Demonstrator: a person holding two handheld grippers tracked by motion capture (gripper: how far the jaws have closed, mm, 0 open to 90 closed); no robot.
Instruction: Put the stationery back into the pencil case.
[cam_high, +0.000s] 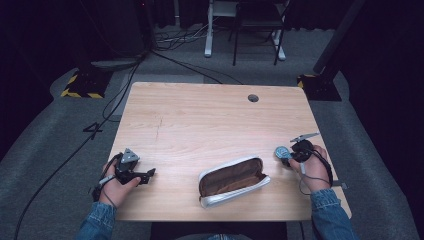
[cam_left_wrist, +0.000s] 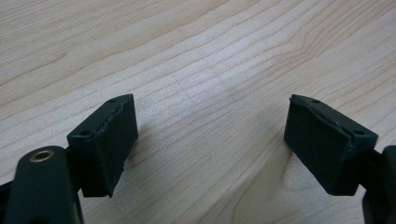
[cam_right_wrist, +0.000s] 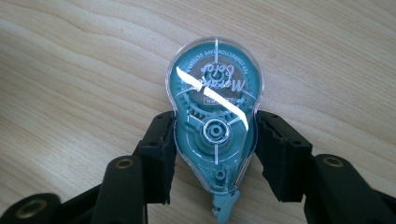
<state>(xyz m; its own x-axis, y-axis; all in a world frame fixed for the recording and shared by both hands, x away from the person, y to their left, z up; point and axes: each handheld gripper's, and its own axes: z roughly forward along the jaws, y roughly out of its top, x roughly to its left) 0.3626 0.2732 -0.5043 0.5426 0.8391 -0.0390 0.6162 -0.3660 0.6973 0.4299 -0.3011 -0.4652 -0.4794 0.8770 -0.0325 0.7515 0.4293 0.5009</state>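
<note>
High view: the wooden table (cam_high: 215, 120) carries an unzipped pencil case (cam_high: 233, 181), silver-grey outside and brown inside, lying near the middle of the near edge with its mouth facing up. The right gripper (cam_high: 286, 155) sits close to the right edge, just beyond the case's right end, and grips a small teal correction tape dispenser (cam_high: 281, 152). The left gripper (cam_high: 149, 174) rests by the near left corner, pointing toward the case and well apart from it. Both forearms wear denim sleeves (cam_high: 327, 207).

Left gripper view: the two black jaws stand wide apart with only bare wood grain of the table (cam_left_wrist: 201, 70) between them; the pads (cam_left_wrist: 114, 140) touch nothing.

Right gripper view: the jaws are clamped on the narrower lower half of the correction tape dispenser (cam_right_wrist: 215, 116), one pad on each flat side edge. Its clear shell shows teal gears inside. The script lettering on the round upper part appears upside down; it seems to read "Morning Color", and the small arc of print above it includes "correction tape". The applicator tip (cam_right_wrist: 223, 207) points back toward the gripper.
</note>
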